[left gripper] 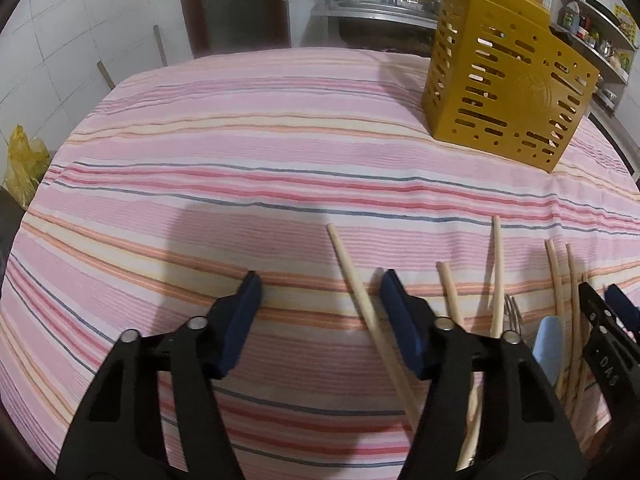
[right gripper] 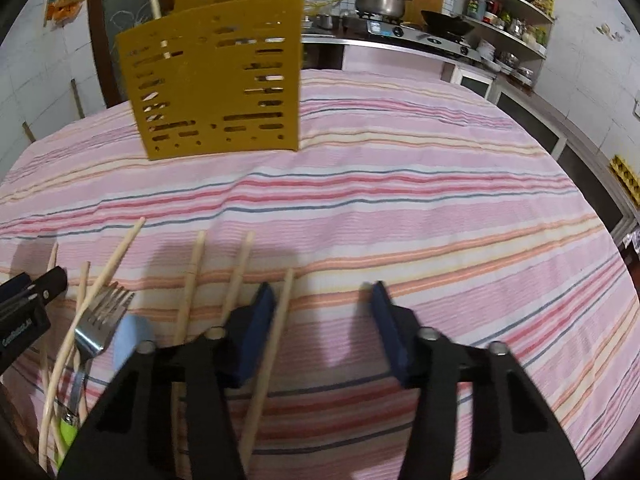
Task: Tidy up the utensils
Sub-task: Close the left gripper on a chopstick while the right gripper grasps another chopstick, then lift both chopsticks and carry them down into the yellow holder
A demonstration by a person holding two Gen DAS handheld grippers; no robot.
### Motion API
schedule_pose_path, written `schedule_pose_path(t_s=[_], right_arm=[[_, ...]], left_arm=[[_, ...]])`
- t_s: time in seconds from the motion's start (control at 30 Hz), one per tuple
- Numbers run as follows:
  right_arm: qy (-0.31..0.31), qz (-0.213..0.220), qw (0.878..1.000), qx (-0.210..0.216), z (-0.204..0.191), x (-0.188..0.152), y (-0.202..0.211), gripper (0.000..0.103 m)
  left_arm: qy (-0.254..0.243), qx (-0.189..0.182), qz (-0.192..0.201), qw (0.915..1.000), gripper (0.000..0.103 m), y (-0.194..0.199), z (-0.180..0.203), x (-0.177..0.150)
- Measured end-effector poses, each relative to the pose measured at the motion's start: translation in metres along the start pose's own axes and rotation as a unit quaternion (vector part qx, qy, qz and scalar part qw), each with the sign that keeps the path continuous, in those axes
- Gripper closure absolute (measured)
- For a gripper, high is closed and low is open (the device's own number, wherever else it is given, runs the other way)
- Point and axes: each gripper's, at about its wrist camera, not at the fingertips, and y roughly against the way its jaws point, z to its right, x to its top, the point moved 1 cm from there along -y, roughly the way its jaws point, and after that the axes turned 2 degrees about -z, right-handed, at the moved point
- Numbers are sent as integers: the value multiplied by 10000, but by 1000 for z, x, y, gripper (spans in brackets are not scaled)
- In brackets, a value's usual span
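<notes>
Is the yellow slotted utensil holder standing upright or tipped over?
Upright: the yellow slotted plastic utensil holder stands on its base on the striped tablecloth, one chopstick poking out its top.

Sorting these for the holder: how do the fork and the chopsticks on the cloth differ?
The fork is shiny metal with tines and a green handle; the chopsticks are plain pale sticks. There is one fork but several chopsticks, spread further apart. Both lie flat on the striped cloth, outside the yellow holder.
</notes>
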Motion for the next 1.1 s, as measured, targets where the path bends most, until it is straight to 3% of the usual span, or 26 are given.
schedule_pose_path(t_s=[0.07, 0.13, 0.33, 0.5, 0.57, 0.63, 1.1], right_arm=[[130, 15, 9999, 4, -8, -1, 1, 73], [206, 8, 9998, 6, -12, -1, 2, 78], [185, -81, 9997, 160, -13, 10, -5, 88], [136, 13, 9996, 264, -11, 9, -4, 95], [133, 29, 9995, 268, -14, 10, -5, 96], [136, 40, 9995, 273, -15, 10, -5, 96], [40, 132, 9992, 383, -10, 9, -2, 96]], left_arm=[[-34, 63, -6, 10000, 51, 1, 4, 0], [-129, 156, -3, 9998, 55, 1, 9, -1], [-176, 132, -140, 9997, 71, -2, 18, 7], [-167, -21, -3, 9999, 77, -2, 14, 5], [-154, -106, -18, 9998, 91, -3, 14, 9], [-127, -199, -43, 9997, 96, -5, 14, 13], [85, -370, 173, 9991, 98, -2, 6, 14]])
